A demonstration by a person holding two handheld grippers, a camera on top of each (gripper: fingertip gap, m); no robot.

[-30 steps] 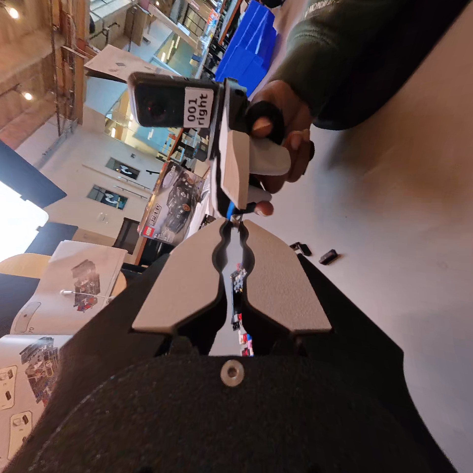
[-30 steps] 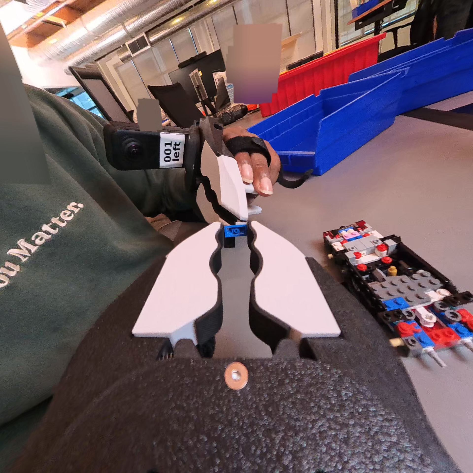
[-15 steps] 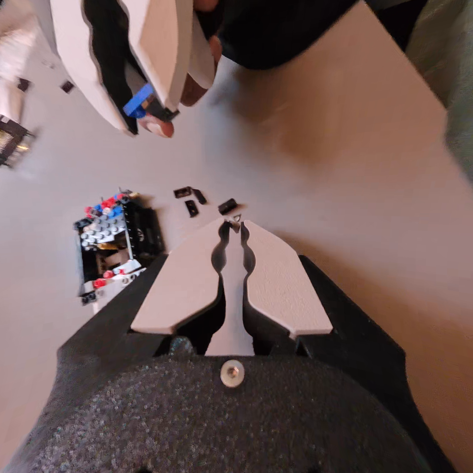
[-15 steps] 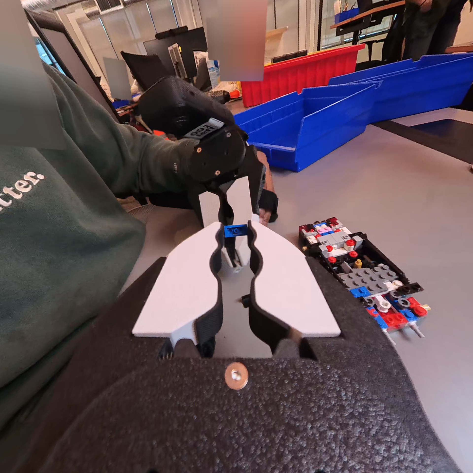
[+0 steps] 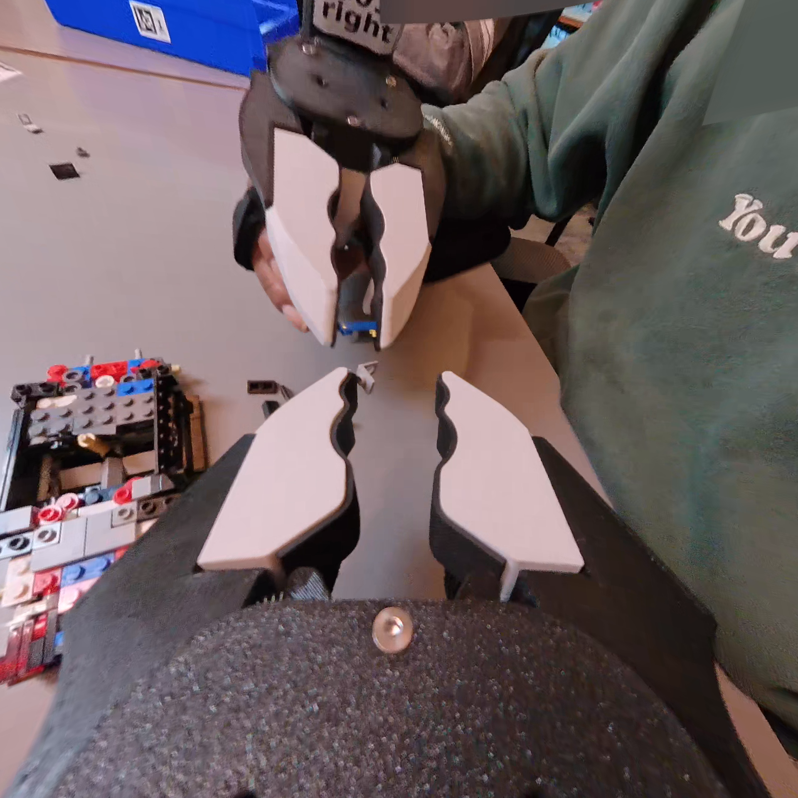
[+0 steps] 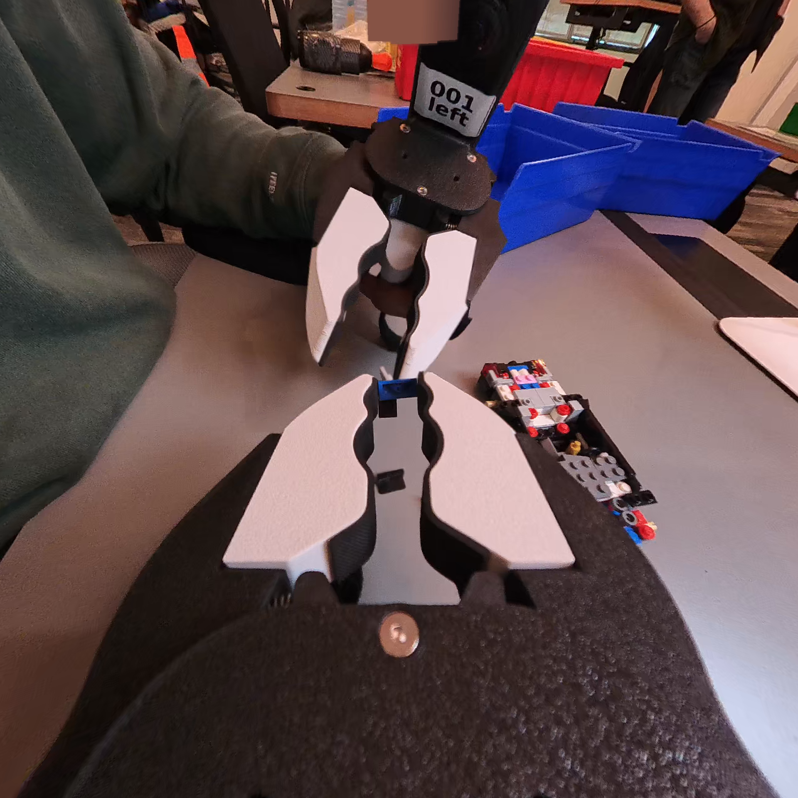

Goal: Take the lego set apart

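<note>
Pinching a small blue piece (image 6: 396, 387) in our right claw (image 6: 397, 380) above the surface (image 6: 604, 311), left claw (image 5: 395, 380) spread empty, we judge it needs setting down beside the half-stripped lego set (image 6: 561, 432).

Blue bins (image 6: 647, 172) + red bin (image 6: 557, 64) behind grey table (image 6: 604, 302); green sweatshirt (image 5: 691, 388).

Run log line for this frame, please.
left claw: open, empty | right claw: shut on blue piece | lego set: on table
</note>
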